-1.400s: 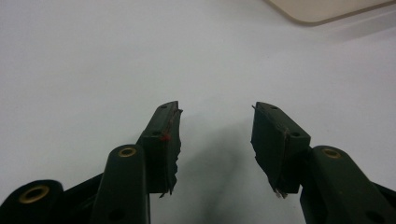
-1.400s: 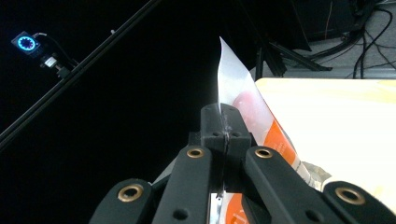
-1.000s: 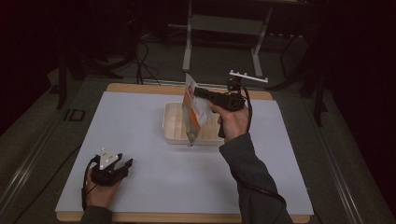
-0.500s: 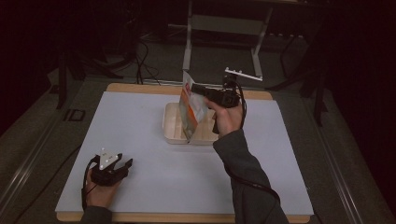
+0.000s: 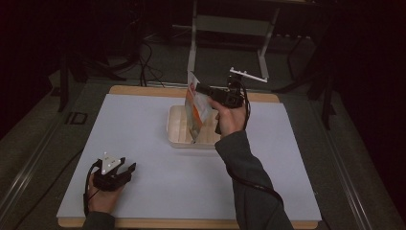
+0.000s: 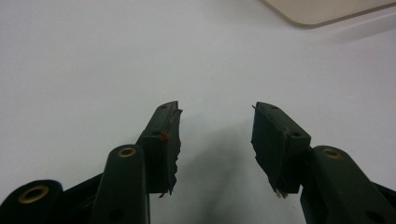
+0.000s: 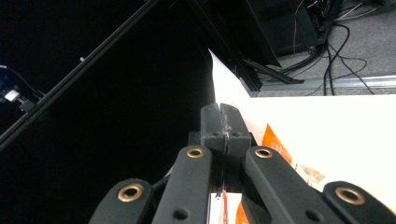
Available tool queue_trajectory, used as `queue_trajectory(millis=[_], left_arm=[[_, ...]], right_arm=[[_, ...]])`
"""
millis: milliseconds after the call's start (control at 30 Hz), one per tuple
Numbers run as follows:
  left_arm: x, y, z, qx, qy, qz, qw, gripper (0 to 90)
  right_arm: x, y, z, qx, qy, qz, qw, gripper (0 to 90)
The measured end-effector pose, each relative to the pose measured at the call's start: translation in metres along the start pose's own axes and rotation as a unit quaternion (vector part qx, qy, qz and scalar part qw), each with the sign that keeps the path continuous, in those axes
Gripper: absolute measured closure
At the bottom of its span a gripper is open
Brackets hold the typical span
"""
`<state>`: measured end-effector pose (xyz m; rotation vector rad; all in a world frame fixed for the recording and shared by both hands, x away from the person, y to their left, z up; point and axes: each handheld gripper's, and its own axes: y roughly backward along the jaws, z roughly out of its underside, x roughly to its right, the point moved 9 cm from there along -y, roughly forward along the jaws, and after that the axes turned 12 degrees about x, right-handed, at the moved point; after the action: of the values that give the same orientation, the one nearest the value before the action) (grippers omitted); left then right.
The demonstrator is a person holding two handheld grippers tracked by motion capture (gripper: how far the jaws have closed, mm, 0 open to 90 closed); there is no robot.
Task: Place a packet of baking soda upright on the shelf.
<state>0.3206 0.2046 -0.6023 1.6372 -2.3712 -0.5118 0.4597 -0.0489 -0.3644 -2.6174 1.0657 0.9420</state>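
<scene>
Packet [image 5: 195, 111], white and orange, held upright and slightly tilted above the tray [image 5: 179, 136]; its lower corner reaches down to the tray's slatted floor, though contact cannot be told. The right gripper [image 5: 201, 89] pinches the packet's top edge from the side; in the right gripper view its jaws are pressed flat together on the thin film, the packet [image 7: 289, 135] spreading away to the right of them.

The tray, cream-coloured and shallow, sits on the white mat [image 5: 143, 124] toward the desk's far edge, about midway along it. The person's right forearm, in a grey sleeve [image 5: 244, 167], crosses the mat's near right part and passes over the tray's right end.

Left gripper [image 5: 128, 168], resting near the desk's near left corner, well apart from the tray. Its jaws stand wide with nothing between them; in the left gripper view, bare mat [image 6: 93, 60] lies beneath the pads and a tray corner [image 6: 327, 11] shows at top right.

Beyond the desk's far edge: a metal stand [image 5: 230, 28] and cables [image 5: 143, 57] on the dark floor.
</scene>
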Motion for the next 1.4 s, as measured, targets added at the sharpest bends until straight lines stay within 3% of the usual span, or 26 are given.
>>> queue_trajectory(millis=[1067,1400], left_arm=[[0.0,0.0,0.0,0.002,0.0,0.0,1.0,51.2],[0.0,0.0,0.0,0.002,0.0,0.001,1.0,51.3]], right_arm=[[0.017,-0.014,-0.003,0.046,-0.027,0.037,0.9979,90.0],[0.019,-0.016,-0.001,0.058,-0.023,0.046,0.997,90.0]])
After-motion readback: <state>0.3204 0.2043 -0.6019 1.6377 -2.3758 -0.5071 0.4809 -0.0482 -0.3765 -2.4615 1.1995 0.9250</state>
